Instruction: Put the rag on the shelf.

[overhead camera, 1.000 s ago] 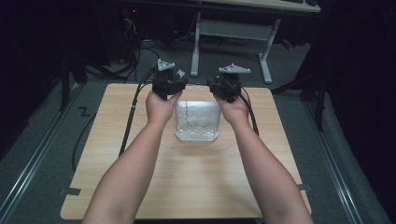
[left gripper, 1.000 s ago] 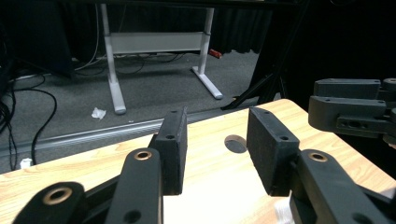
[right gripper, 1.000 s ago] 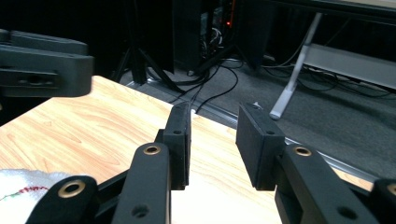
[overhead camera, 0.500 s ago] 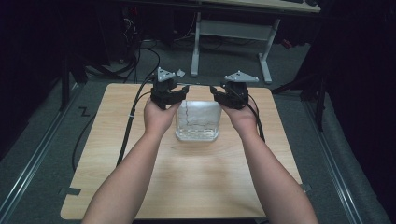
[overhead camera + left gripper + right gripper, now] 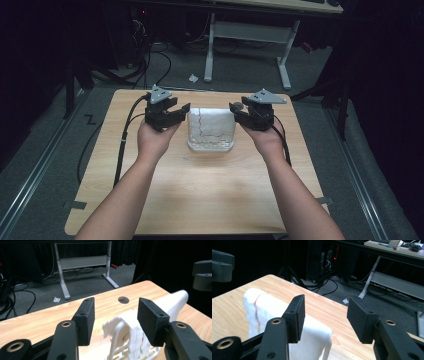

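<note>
High view: a white cloth (image 5: 212, 122) drapes over a clear plastic basket (image 5: 210, 145) just above the centre of the wooden surface (image 5: 200, 200). The left gripper (image 5: 181, 113) sits at the basket's 9 o'clock and the right gripper (image 5: 239, 114) at its 3 o'clock, each just beside the cloth. Both pairs of fingers are spread, pinching nothing. A red-dark stripe runs down the cloth.

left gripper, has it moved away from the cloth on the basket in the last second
Yes. In the high view the left gripper has drawn outward to the left, off the white cloth, toward the table's left edge. Its jaws stand open.
</note>
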`<move>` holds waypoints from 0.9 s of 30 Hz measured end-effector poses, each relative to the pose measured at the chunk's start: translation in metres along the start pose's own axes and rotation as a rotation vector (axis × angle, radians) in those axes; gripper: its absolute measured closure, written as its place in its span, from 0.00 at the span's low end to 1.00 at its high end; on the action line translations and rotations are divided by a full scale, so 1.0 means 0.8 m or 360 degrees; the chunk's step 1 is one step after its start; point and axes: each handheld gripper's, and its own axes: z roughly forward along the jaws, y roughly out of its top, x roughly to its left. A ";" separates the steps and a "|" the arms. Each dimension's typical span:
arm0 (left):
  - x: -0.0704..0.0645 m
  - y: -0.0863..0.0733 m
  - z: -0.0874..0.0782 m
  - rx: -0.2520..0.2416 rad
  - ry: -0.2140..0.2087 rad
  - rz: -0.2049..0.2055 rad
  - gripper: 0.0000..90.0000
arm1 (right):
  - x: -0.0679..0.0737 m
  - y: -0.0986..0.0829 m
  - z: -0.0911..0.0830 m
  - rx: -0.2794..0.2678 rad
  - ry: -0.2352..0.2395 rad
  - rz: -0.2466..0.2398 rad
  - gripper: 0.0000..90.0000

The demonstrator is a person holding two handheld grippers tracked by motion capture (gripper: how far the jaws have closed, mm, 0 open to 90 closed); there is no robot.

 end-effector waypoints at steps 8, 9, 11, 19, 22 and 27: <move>-0.003 -0.021 -0.017 0.0009 -0.0044 0.0021 0.53 | 0.010 -0.022 -0.020 0.0015 0.0014 -0.0037 0.53; -0.004 -0.024 -0.018 0.0023 -0.0043 0.0033 0.53 | 0.011 -0.026 -0.022 0.0022 0.0014 -0.0039 0.52; -0.005 -0.032 -0.020 0.0028 -0.0057 0.0037 0.53 | 0.013 -0.032 -0.025 0.0035 0.0033 -0.0041 0.51; -0.003 -0.086 -0.023 0.0106 -0.0130 0.0011 0.52 | 0.024 -0.069 -0.027 0.0108 0.0052 -0.0057 0.48; -0.004 -0.108 -0.024 0.0119 -0.0167 0.0009 0.51 | 0.029 -0.086 -0.027 0.0141 0.0056 -0.0069 0.47; -0.010 -0.146 -0.025 0.0213 -0.0183 0.0024 0.51 | 0.038 -0.119 -0.026 0.0203 0.0080 -0.0065 0.46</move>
